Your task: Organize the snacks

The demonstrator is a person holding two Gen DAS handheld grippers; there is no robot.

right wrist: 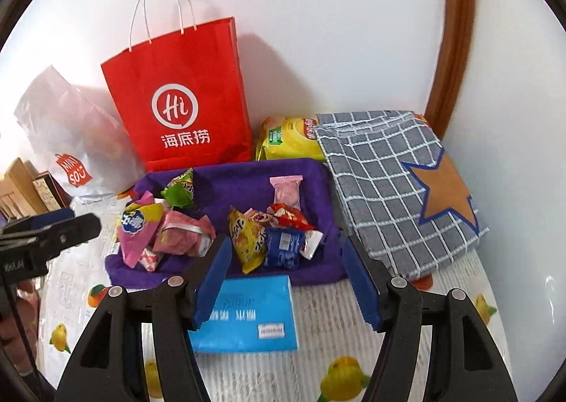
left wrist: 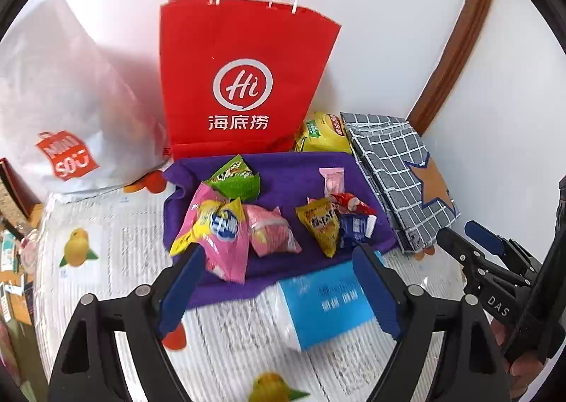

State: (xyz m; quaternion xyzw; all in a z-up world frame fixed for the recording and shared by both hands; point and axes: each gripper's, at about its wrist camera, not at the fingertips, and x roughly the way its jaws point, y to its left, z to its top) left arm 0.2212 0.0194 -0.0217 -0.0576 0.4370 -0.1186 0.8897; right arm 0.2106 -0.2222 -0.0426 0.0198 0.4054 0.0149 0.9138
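Small snack packets are seen gathered on a purple tray (right wrist: 318,189) at the centre of the frame, set on the fruit-printed desk (right wrist: 336,313). On its left side lie a pink packet (left wrist: 212,235) and a green packet (left wrist: 235,177); on its right, a yellow packet (right wrist: 247,239), a blue packet (right wrist: 283,250) and a red packet (right wrist: 290,216). A yellow chip bag (right wrist: 290,138) is left outside the tray, behind it beside a red paper bag (right wrist: 180,101). The left hand-held gripper (left wrist: 279,288) and the right hand-held gripper (right wrist: 286,278) are both held spread, nothing pinched, above a blue tissue pack (right wrist: 247,317) in the lower centre. A pause between placements is judged likely. Next, the chip bag would probably have to be reached over the tray, with the jaws kept wide for its bulk.
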